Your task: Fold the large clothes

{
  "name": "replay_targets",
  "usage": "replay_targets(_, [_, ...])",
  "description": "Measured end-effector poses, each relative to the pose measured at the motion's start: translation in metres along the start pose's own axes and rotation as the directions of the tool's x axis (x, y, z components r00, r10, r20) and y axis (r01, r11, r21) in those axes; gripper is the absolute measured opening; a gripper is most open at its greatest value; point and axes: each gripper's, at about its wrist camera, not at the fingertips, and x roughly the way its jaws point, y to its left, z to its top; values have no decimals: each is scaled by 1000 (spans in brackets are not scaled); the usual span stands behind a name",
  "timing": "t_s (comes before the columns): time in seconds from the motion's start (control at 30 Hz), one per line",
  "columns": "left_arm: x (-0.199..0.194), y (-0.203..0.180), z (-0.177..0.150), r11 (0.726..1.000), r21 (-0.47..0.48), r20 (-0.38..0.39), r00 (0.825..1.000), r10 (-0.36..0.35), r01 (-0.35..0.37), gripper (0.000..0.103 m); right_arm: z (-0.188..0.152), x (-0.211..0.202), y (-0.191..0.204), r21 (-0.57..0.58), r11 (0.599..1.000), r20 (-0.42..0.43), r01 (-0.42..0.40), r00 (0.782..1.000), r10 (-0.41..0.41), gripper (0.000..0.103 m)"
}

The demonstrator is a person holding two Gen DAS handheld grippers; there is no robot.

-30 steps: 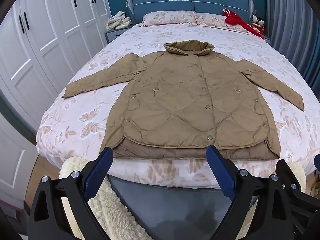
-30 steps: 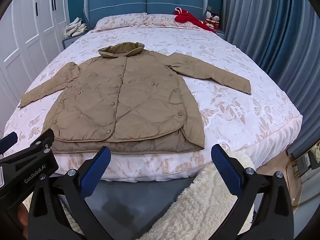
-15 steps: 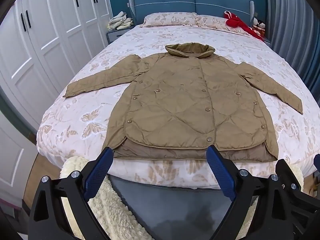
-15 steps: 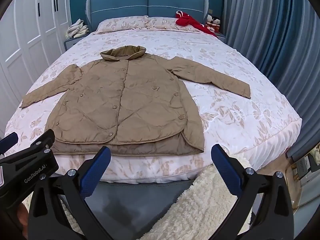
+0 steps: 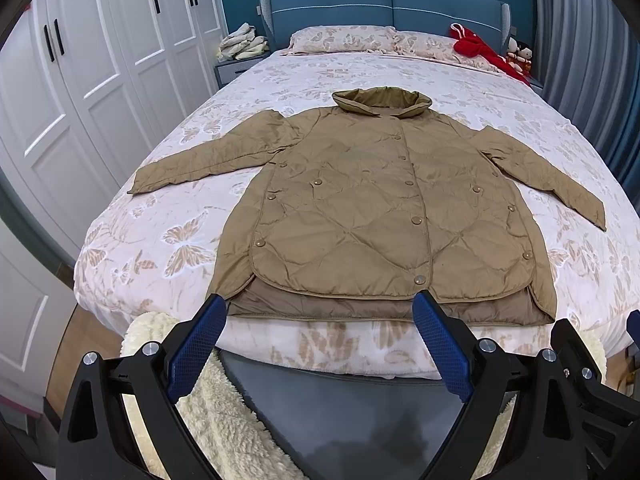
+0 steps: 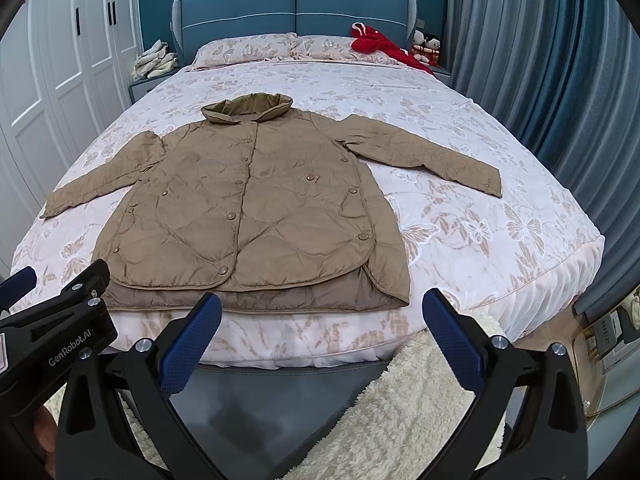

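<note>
Left wrist view shows the left tool (image 5: 318, 316) with its fingers spread wide apart and holding nothing, hovering just off the foot of the bed (image 5: 160, 240). Beyond it the tan quilted jacket (image 5: 380, 208) lies flat and buttoned on the floral bedspread, collar toward twelve o'clock by the headboard, hem toward six o'clock near the mattress edge, one sleeve stretched out toward nine and the other toward three. Compared with a second ago the jacket fills slightly more of the view and its hem sits a little lower, so both tools have crept toward the bed; the garment itself has not shifted. From the right wrist view, the right tool (image 6: 322, 316) is likewise spread open and empty, with the jacket at about eleven o'clock and its right sleeve (image 6: 424, 156) lying out at one o'clock. No fold looks started. The approach suggests the first grasp is near, probably a sleeve or side edge brought across the body. A red garment (image 6: 380, 46) and pillows (image 6: 248, 48) sit well apart at the headboard, and a fleecy rug (image 6: 400, 408) lies below the bed's foot.
</note>
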Motion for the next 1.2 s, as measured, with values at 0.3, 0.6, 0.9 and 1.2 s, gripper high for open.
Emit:
replay_targets(0.3, [1,1,0,1000,-1,0,1000,-1,1,91,-2,2,0,1,1000,3,-1,1000,1,98])
replay_targets(0.6, [1,4,1,1000,-7,2,1000,0,0,91,1,0,6,2,1000,4,-7,1000,7,98])
replay_targets(0.9, [-2,8,1,1000,-17,4,1000,4,-4,91,2,0,7,3,1000,5,-9,1000,9,98])
replay_targets(1.2, [-2,11,2,1000,-24,4,1000,6,-6,91,1,1,7,4,1000,6,-8,1000,8,98])
